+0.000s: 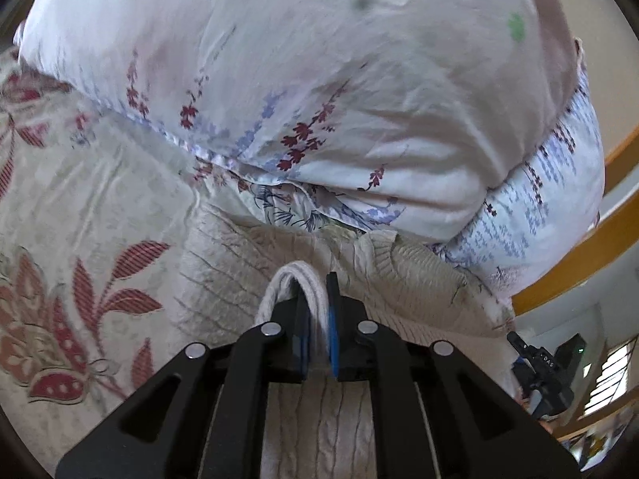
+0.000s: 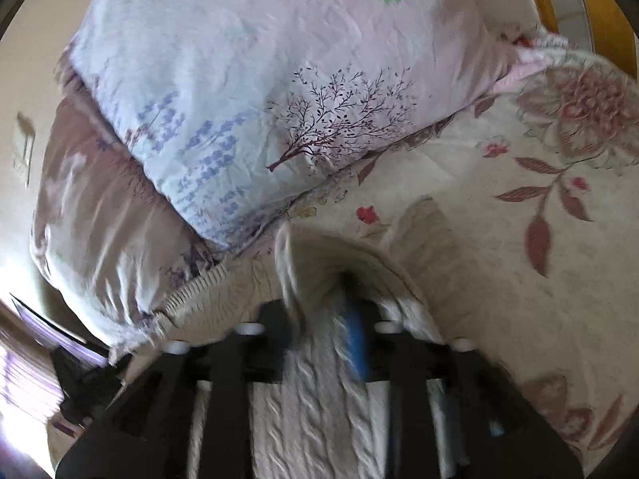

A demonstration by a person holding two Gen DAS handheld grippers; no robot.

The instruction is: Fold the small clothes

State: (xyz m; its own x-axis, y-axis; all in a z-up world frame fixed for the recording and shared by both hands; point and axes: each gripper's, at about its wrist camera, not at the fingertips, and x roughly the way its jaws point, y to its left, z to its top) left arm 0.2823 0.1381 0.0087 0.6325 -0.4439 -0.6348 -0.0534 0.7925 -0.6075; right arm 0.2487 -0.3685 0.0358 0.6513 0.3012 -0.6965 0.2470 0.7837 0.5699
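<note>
A cream cable-knit sweater [image 1: 403,279] lies on a floral bedspread [image 1: 100,199]. My left gripper [image 1: 317,283] is shut on a folded edge of the knit, which loops up between the blue pads. In the right wrist view, the same sweater [image 2: 319,411] runs under my right gripper [image 2: 323,291], which is shut on a raised fold of it. The right wrist view is motion-blurred. The sweater's ribbed hem [image 2: 191,291] shows at the left.
A big floral pillow [image 1: 319,80] lies right behind the sweater, also seen in the right wrist view [image 2: 259,99]. A mauve duvet [image 2: 92,207] lies to its left. A wooden bed frame [image 1: 579,255] runs at the right. The other gripper [image 1: 547,367] shows at the far right.
</note>
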